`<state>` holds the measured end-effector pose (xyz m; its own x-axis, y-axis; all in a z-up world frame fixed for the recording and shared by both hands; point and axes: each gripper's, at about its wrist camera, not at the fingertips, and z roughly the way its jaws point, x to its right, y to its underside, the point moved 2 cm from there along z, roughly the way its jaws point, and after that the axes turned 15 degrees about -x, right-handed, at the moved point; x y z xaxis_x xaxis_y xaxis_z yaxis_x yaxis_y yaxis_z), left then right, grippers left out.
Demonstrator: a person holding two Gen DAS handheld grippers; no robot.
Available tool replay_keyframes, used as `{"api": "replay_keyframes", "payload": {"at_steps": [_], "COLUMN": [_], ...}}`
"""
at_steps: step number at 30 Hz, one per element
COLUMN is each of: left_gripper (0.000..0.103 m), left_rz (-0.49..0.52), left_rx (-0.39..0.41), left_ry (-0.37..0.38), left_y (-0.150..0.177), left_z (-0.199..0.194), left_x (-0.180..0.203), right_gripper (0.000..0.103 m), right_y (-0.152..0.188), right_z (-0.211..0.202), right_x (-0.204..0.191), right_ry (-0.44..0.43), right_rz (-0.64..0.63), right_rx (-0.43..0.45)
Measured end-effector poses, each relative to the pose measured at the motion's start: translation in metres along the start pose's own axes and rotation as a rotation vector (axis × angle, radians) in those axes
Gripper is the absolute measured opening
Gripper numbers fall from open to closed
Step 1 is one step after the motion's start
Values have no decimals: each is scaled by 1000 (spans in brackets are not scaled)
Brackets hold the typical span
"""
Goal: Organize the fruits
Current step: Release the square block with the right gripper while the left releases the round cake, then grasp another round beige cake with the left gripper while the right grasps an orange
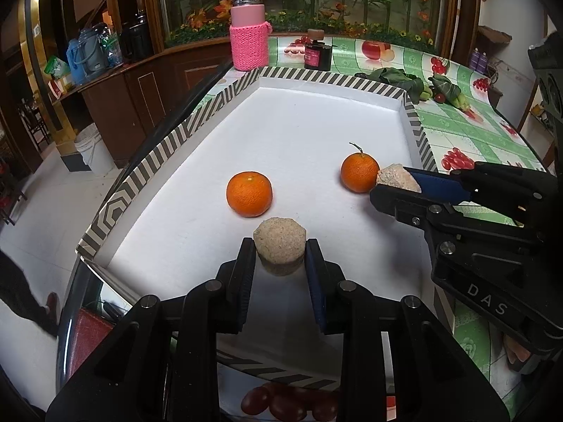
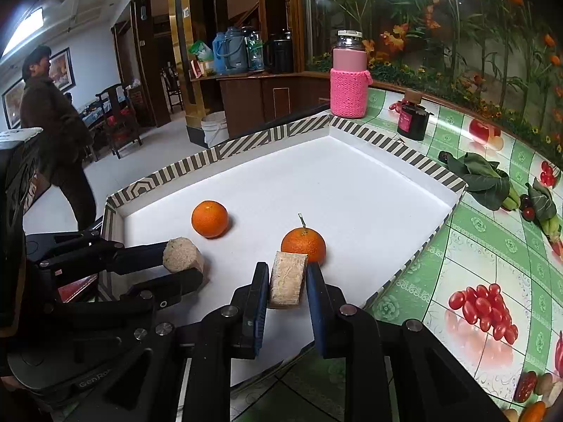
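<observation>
Nearest, L hand-held gripper is clamped on a round tan chunk, and R hand-held gripper is clamped on a squarer tan chunk. Both hang over a white tray w/ striped rim on the table. Inside lie 2 oranges: plain orange at left, stemmed orange just beside R chunk. Beyond the tray stands a pink-sleeved jar.

Orange fruits; white tray, grey-striped rim; pink knitted bottle sleeve.
</observation>
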<state>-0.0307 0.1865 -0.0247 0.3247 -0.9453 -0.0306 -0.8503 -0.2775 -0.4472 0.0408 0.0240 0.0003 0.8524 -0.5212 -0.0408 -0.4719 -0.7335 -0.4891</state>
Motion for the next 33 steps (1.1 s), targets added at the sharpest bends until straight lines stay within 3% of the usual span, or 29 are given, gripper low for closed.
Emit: {"api": "replay_keyframes", "payload": {"at_steps": [4, 8, 18, 20, 23, 29, 33], "left_gripper": [28, 33, 34, 52, 64, 65, 65], "left_rz": [-7, -9, -93, -88, -88, -73, 41], "left_rx": [-4, 0, 8, 18, 44, 126, 194], "left_ry": [-4, 6, 14, 18, 11, 61, 152], "left_y": [2, 3, 4, 5, 7, 8, 8], "left_z": [0, -2, -4, -5, -11, -28, -54], "left_x": [3, 9, -7, -5, -5, 1, 32], "right_gripper": [21, 33, 33, 33, 33, 33, 33], "right_y": [1, 2, 5, 6, 8, 27, 69], "right_z": [-1, -6, -16, -18, -30, -91, -122], "right_x": [2, 6, 14, 15, 19, 62, 110], "right_ry": [4, -21, 0, 11, 51, 68, 180], "right_rz": [6, 23, 73, 80, 93, 186, 239], "right_rx": [4, 29, 80, 93, 135, 238, 251]}}
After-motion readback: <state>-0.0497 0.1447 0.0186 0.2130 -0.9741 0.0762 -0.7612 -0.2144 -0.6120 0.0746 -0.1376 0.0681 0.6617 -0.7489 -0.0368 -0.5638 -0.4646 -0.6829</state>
